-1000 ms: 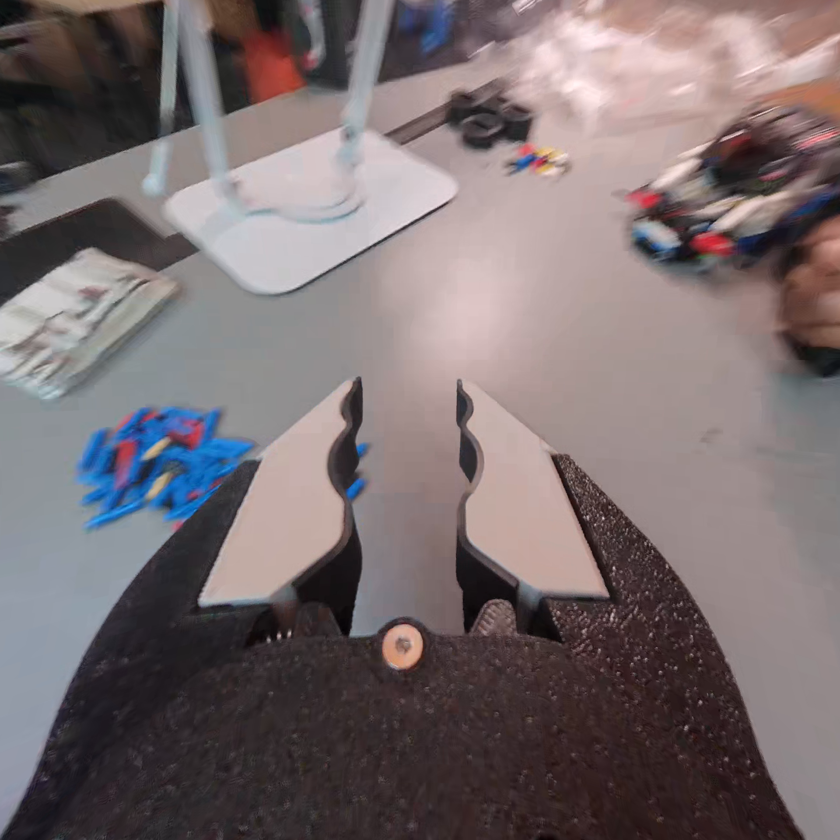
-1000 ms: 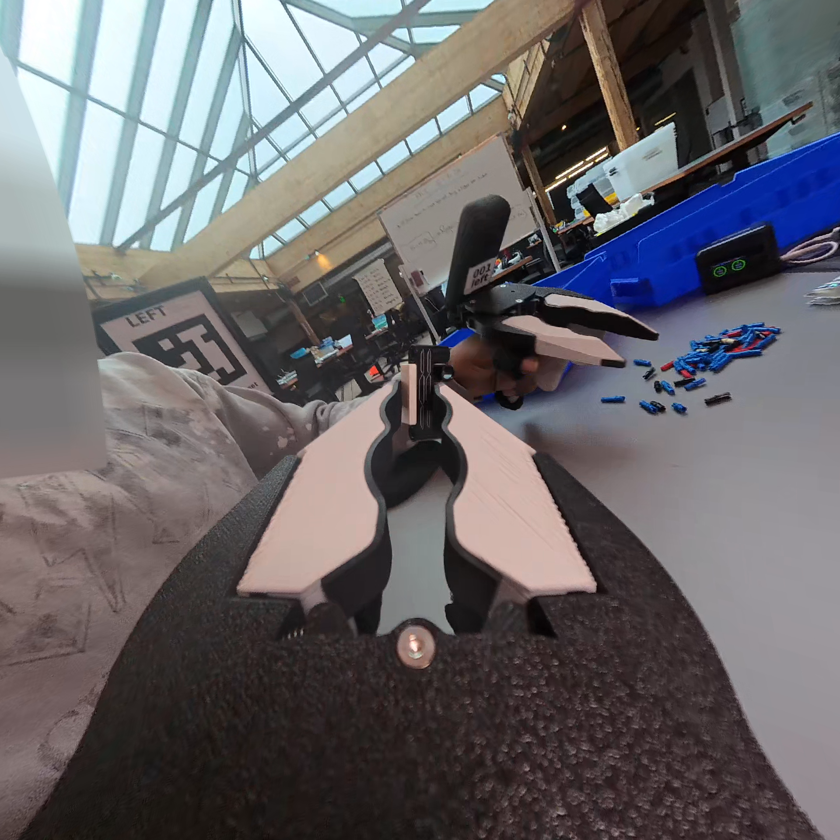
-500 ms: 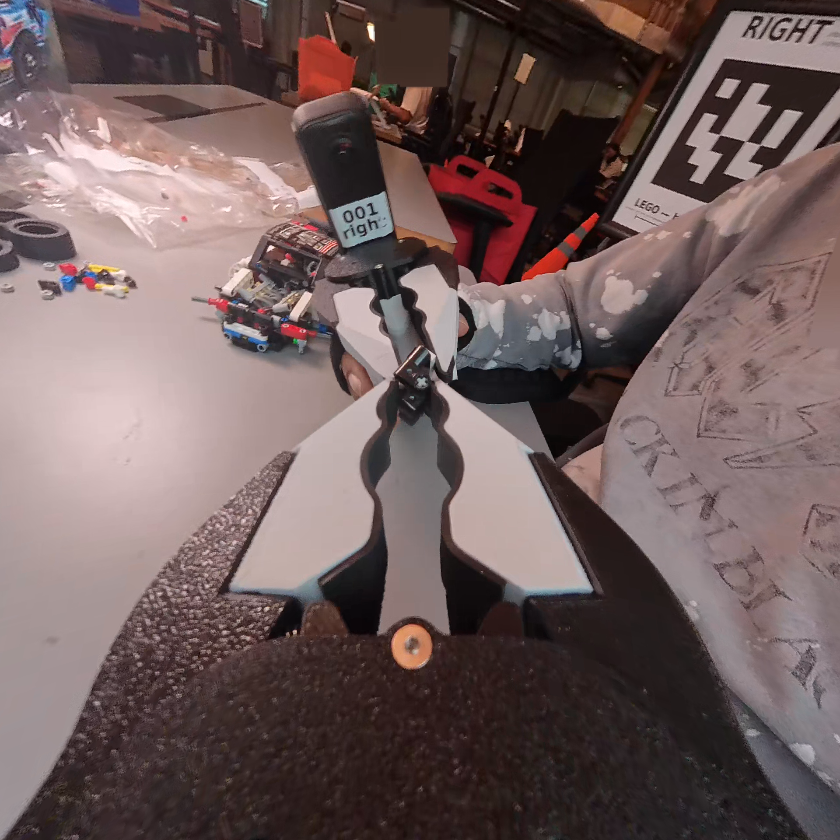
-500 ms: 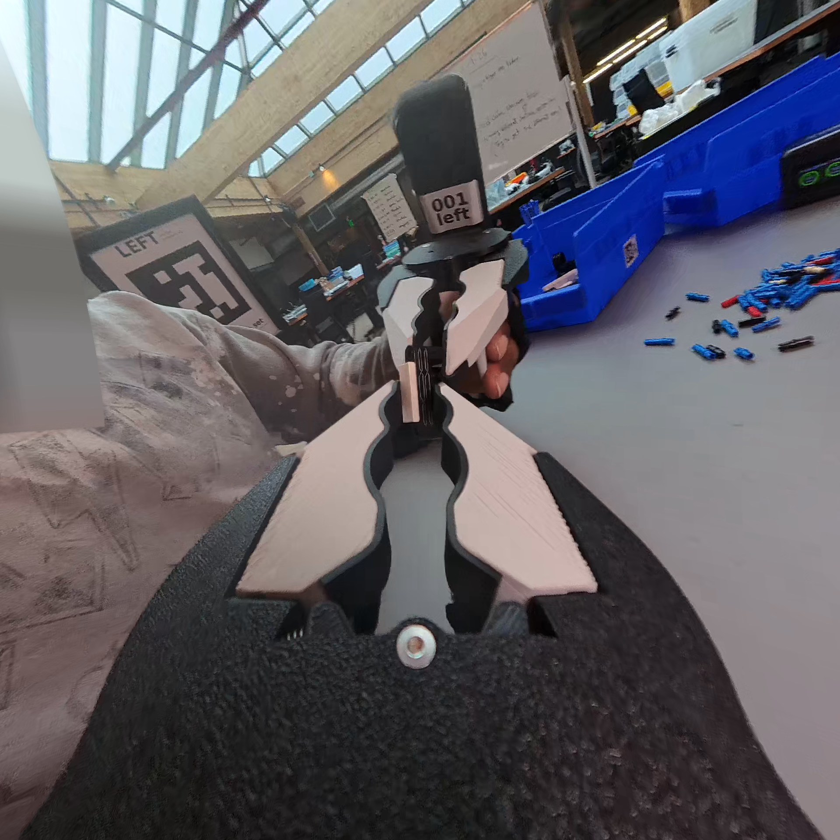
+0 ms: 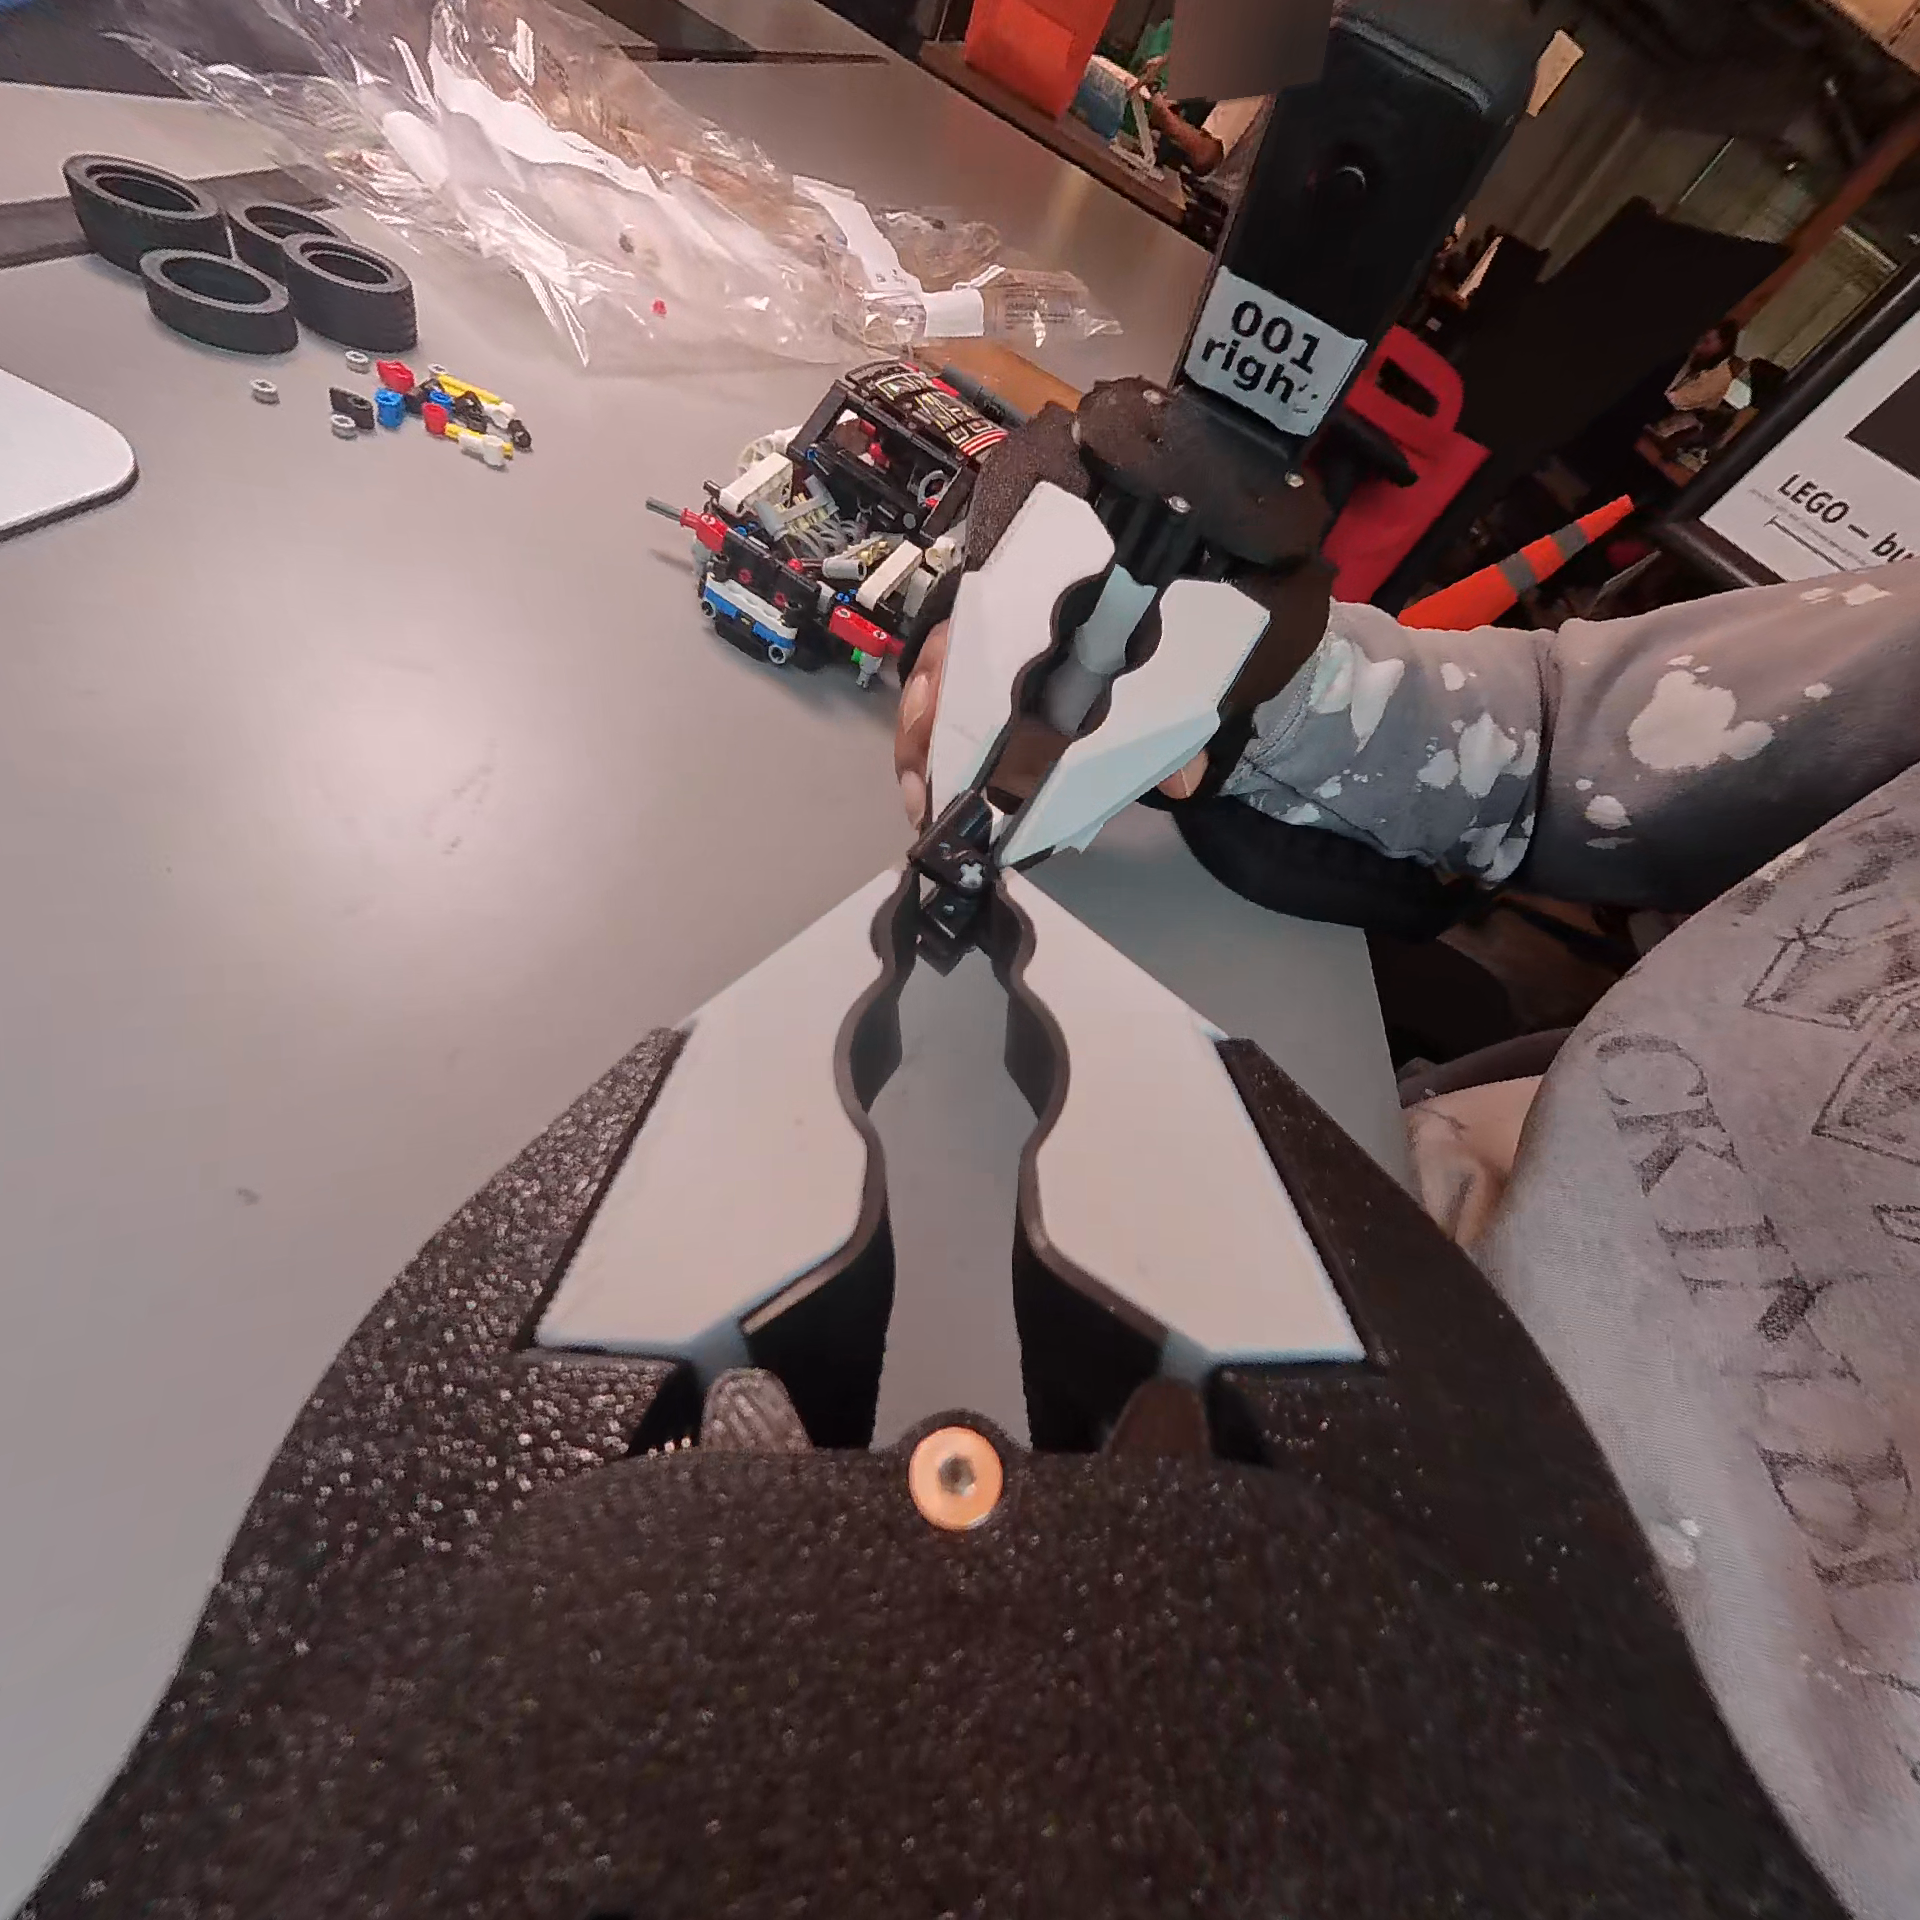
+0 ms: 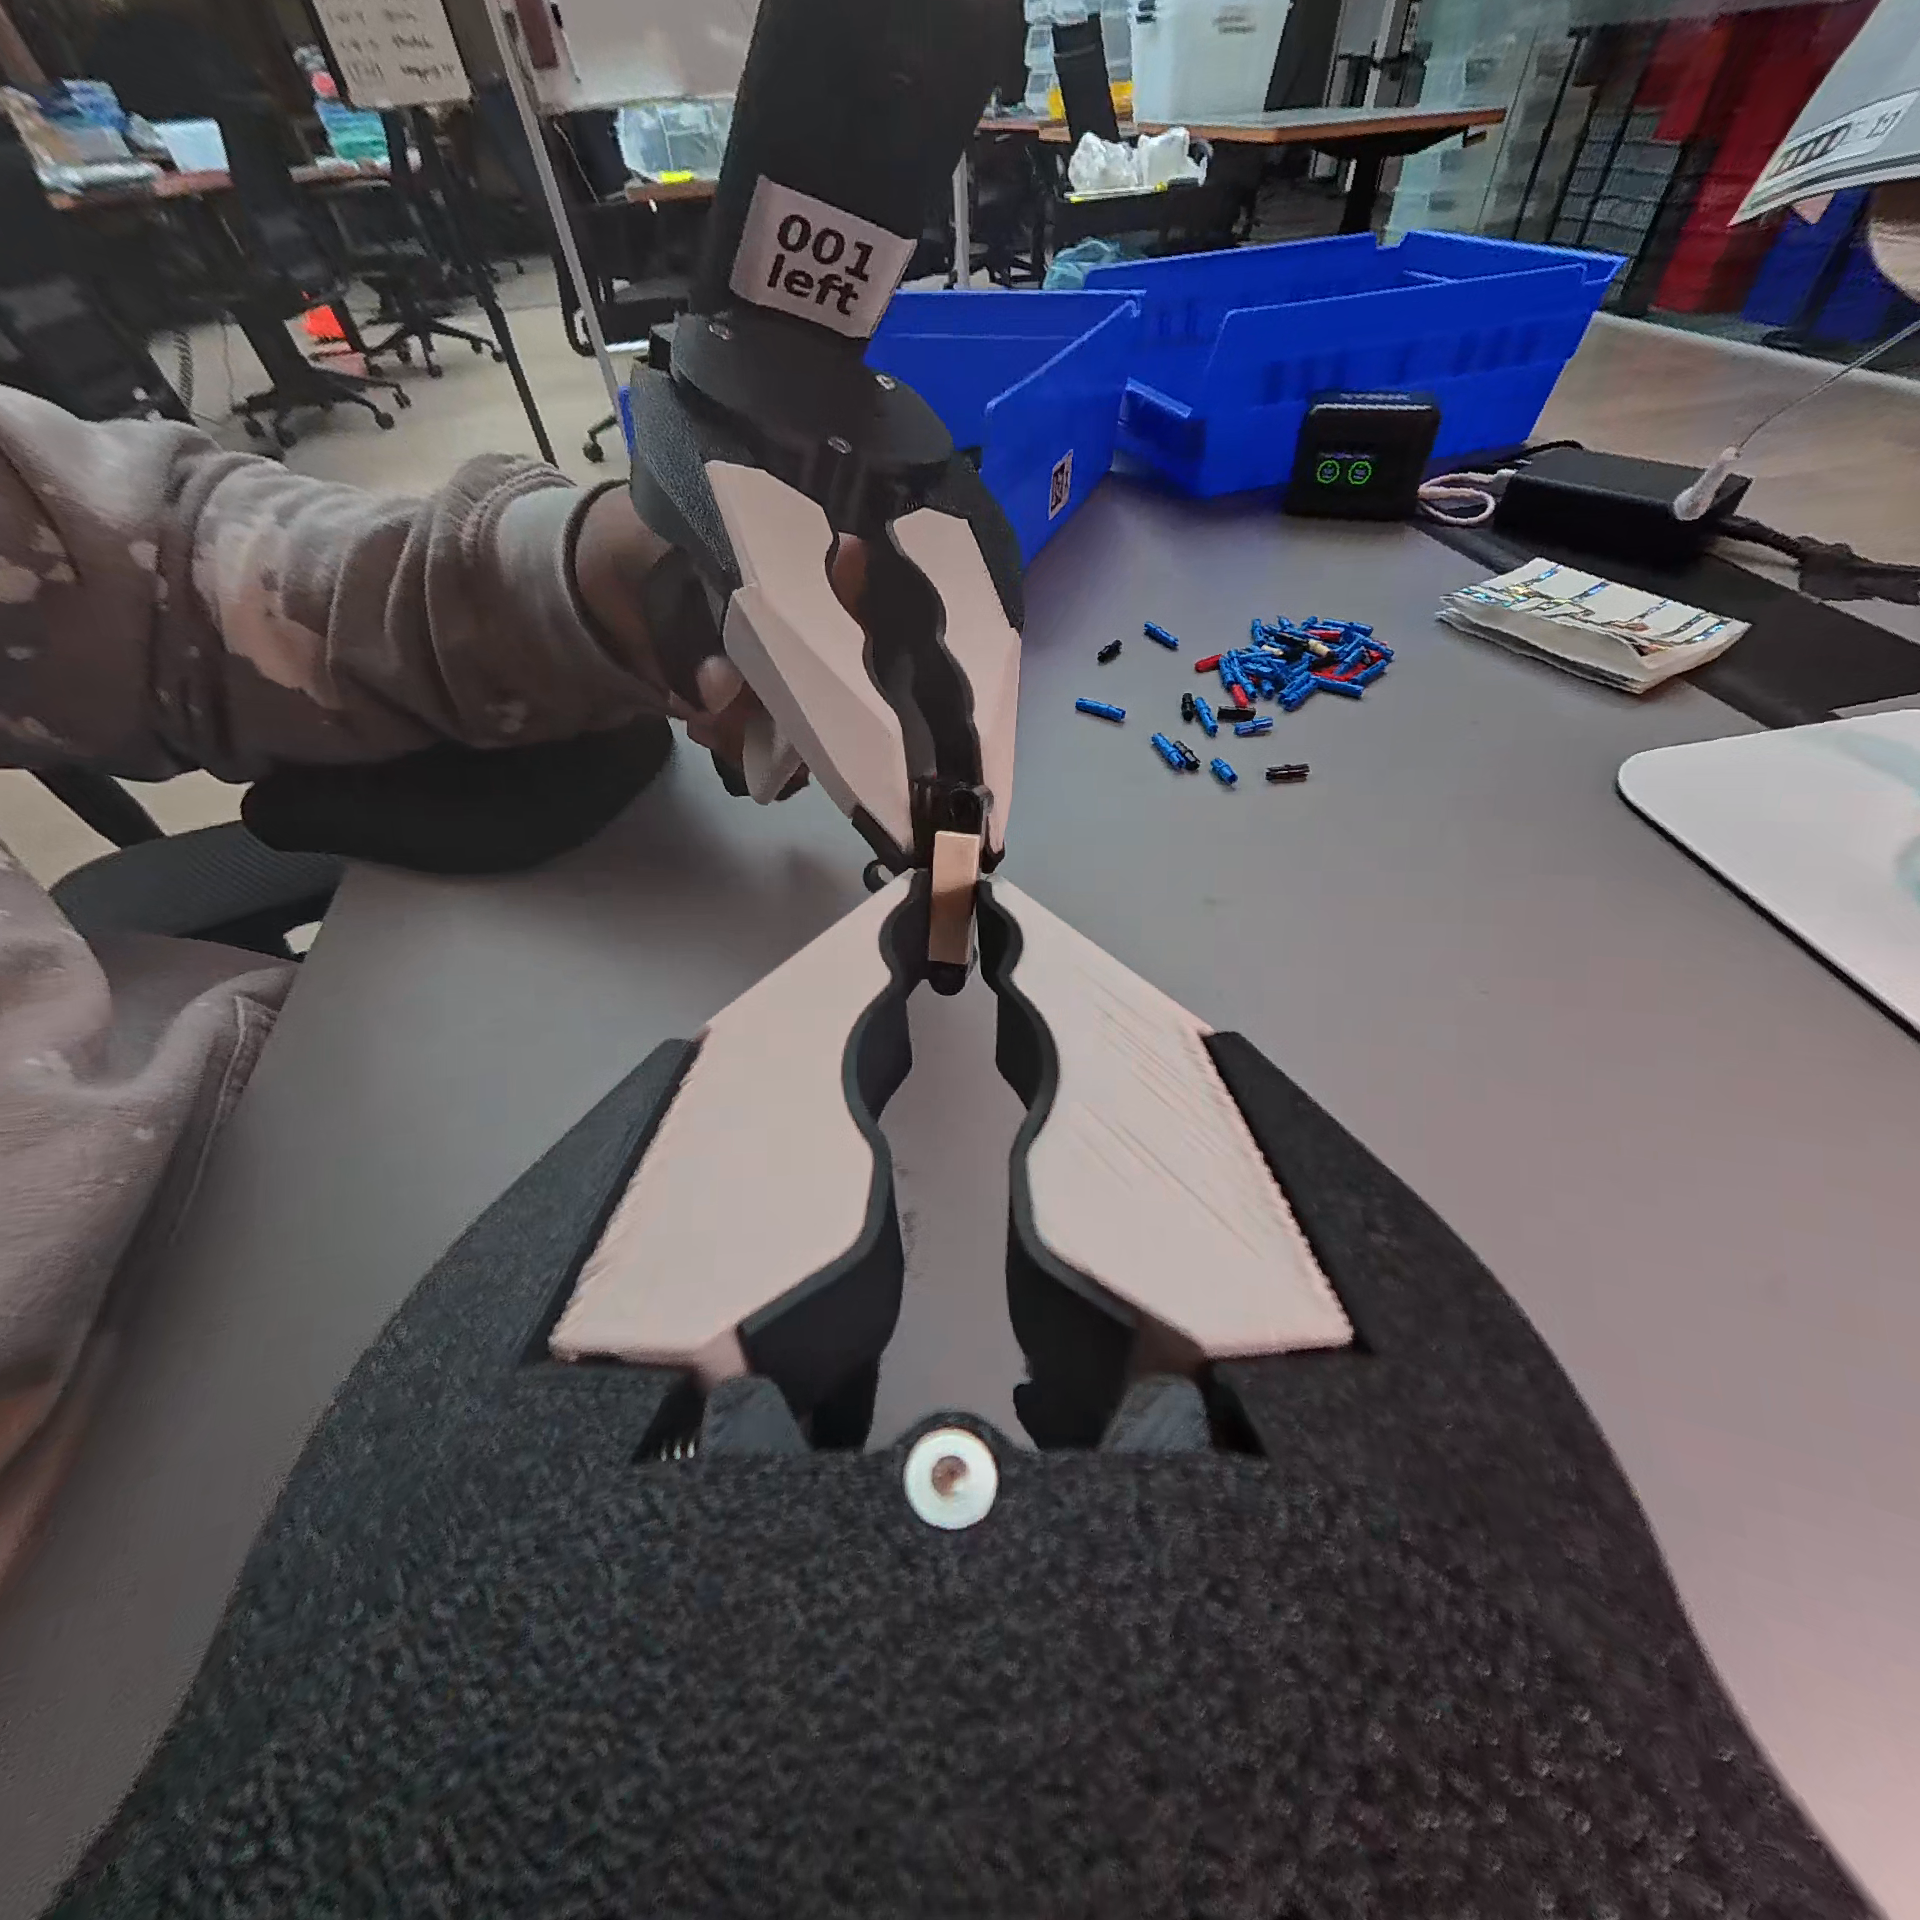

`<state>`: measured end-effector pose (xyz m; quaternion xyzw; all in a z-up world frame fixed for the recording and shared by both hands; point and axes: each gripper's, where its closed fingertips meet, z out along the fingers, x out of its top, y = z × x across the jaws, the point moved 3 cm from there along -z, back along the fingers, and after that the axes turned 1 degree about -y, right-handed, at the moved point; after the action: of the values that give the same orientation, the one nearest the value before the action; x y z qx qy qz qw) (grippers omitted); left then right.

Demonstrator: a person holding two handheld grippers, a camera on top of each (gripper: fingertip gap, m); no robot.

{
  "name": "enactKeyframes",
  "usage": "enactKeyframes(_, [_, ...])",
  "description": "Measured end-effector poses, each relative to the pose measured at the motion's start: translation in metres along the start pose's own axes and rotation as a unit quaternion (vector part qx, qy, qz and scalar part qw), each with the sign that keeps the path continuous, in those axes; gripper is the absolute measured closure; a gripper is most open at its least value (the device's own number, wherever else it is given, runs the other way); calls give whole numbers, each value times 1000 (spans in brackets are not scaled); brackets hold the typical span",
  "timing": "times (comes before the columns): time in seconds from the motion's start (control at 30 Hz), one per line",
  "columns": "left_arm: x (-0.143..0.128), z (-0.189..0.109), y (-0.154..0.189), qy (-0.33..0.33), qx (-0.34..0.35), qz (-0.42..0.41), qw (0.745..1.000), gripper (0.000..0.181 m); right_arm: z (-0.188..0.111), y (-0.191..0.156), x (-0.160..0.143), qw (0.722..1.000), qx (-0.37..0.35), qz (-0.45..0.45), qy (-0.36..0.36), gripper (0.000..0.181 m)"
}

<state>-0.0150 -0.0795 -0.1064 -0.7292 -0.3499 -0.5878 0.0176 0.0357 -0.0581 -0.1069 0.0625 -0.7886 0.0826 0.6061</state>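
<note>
Here the grey table (image 5: 312, 831) lies under both tools, tip to tip above its near edge. The left gripper (image 5: 951, 920) and right gripper (image 6: 945, 925) each clench an end of one small toy-brick piece (image 6: 952, 894), black and tan: light, rigid, probably slippery, its long axis running between them.

Small black-tan brick piece (image 6: 951, 899); clamped btwn both grippers.
</note>
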Motion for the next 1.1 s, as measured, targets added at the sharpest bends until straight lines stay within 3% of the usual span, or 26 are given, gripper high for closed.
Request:
enactKeyframes(0.17, [-3,4,-16,-4,46,-57,997,170,5,14,-6,996,-75,-39,-32,174])
enactKeyframes(0.3, [-5,6,-27,9,35,-104,994,171,7,19,-8,988,-115,-85,-54,175])
enactKeyframes(0.37, [-4,4,-37,14,61,-114,992,171,3,22,-1,987,-126,-90,-34,174])
enactKeyframes(0.43, [-11,-18,-70,21,132,-95,986,172,-26,28,32,984,-150,-82,44,175])
enactKeyframes(0.47, [-5,-31,-73,54,116,-137,982,173,-38,31,42,979,-169,-103,53,175])
enactKeyframes(0.57, [11,-28,-53,59,104,-74,990,171,-38,37,34,979,-177,-93,38,174])
enactKeyframes(0.63, [21,-18,-44,68,81,-72,992,171,-40,56,29,978,-198,-63,5,174])
enactKeyframes(0.7, [26,-18,-43,74,73,-72,992,171,-62,89,29,966,-253,-40,-40,174])
enactKeyframes(0.77, [26,-21,-46,86,69,-77,991,170,-89,130,20,946,-296,-26,-130,174])
enactKeyframes(0.83, [24,-22,-47,106,56,-96,988,170,-105,167,-5,933,-285,27,-219,173])
enactKeyframes(0.93, [19,-20,-46,107,43,-112,987,170,-112,212,-36,914,-263,124,-282,173])
enactKeyframes(1.1, [6,-15,-47,83,48,-109,989,169,-109,252,-66,869,-262,127,-400,173])
